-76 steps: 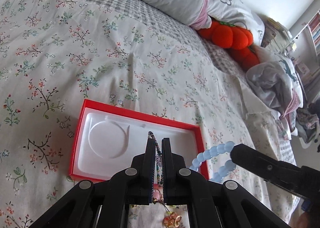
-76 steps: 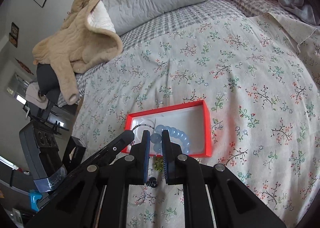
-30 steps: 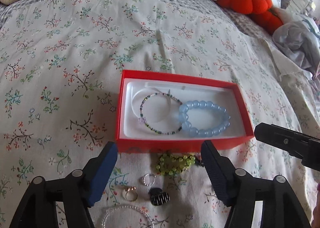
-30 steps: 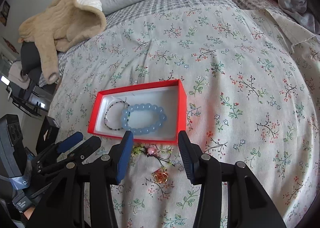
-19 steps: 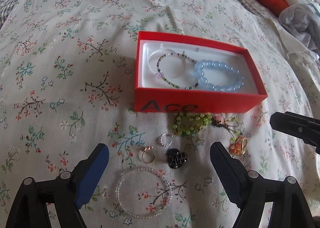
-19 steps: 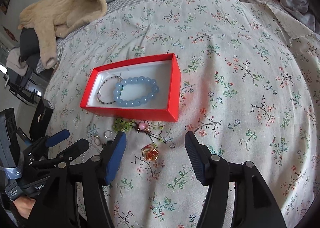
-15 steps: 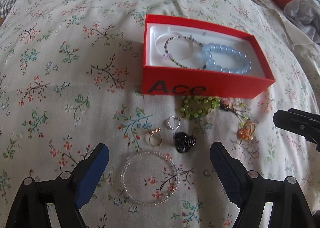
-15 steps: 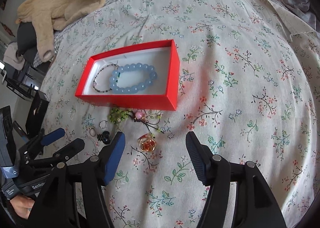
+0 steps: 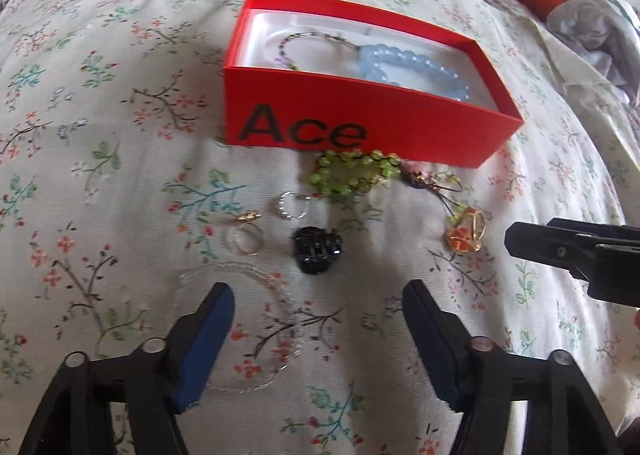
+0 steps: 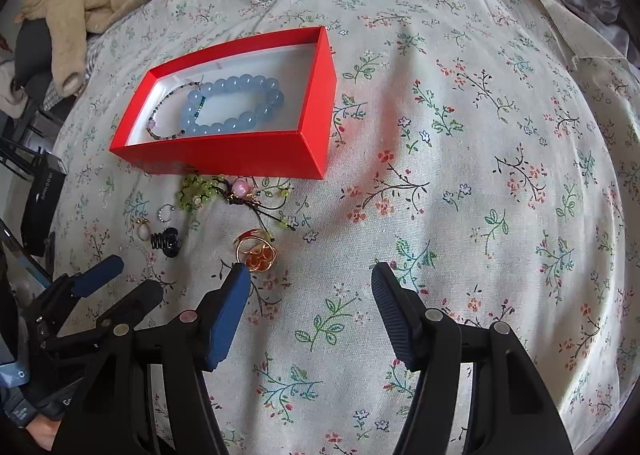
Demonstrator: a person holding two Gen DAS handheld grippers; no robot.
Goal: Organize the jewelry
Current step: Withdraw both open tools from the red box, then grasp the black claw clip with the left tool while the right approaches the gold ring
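Floral bedspread (image 9: pixel 100 103): we'd pinch that light, slippery clear bracelet (image 9: pixel 256 319) by its rim; left gripper (image 9: pixel 316 307) and right gripper (image 10: pixel 310 279) both released.

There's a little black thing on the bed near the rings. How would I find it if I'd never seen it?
Find the red box marked "Ace" on the flowery bedspread. In front of it lies a row of small jewelry; the black hair clip sits below the silver ring and right of the gold ring. It is the only dark, chunky, toothed piece there.
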